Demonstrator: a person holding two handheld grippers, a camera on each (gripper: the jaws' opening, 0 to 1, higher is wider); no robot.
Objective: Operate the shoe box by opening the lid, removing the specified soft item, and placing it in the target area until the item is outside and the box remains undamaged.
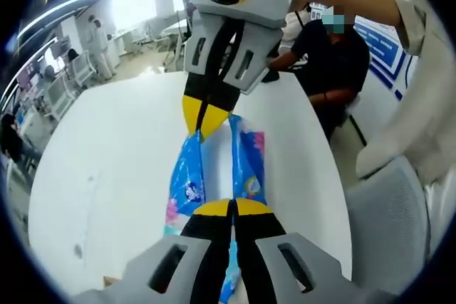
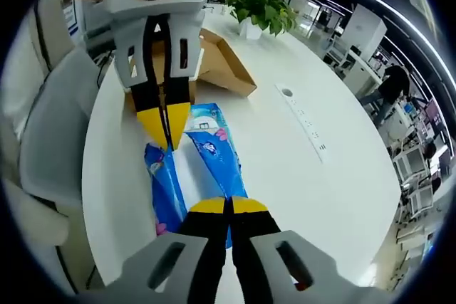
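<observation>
We see a blue, crinkled soft pack (image 2: 203, 169) stretched between our grippers; left gripper (image 1: 232, 208) pinches one end, right gripper (image 2: 228, 204) the other; box (image 2: 214, 62) beyond.

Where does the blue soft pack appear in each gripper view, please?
Left gripper view: blue pack, centre, stretched between both grippers.
Right gripper view: same pack, centre-left, below the cardboard box.
Shared landmark: the white table.
</observation>
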